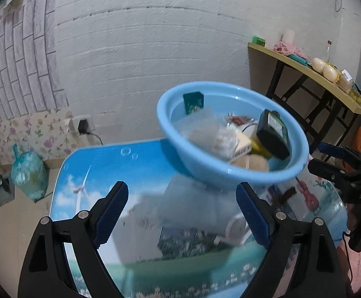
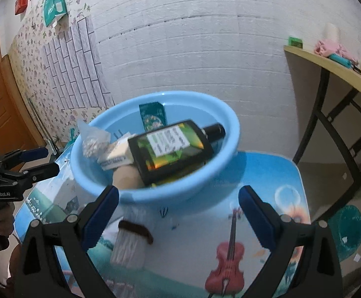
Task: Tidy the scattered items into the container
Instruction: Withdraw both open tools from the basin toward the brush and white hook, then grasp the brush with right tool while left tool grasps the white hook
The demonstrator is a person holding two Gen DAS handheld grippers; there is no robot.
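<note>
Blue basin [image 2: 155,193] holds a dark bottle [image 2: 170,149]; right claw [image 2: 178,206] open, empty

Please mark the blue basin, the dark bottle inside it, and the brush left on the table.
basin [image 2: 93,173]: right wrist view, front left outer wall.
bottle [image 2: 170,146]: right wrist view, label face.
brush [image 2: 130,243]: right wrist view, white bristles.

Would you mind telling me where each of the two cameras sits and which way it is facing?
Left wrist view: sits on the left gripper, looking forward and down over the picture-printed table at the blue basin; its own open fingers fill the foreground, and the right gripper shows at the right edge.
Right wrist view: sits on the right gripper, facing the same basin from its other side; its open fingers show, with the left gripper and the hand holding it at the left edge.
Shared: basin, table, white brick wall, wooden side table.
</note>
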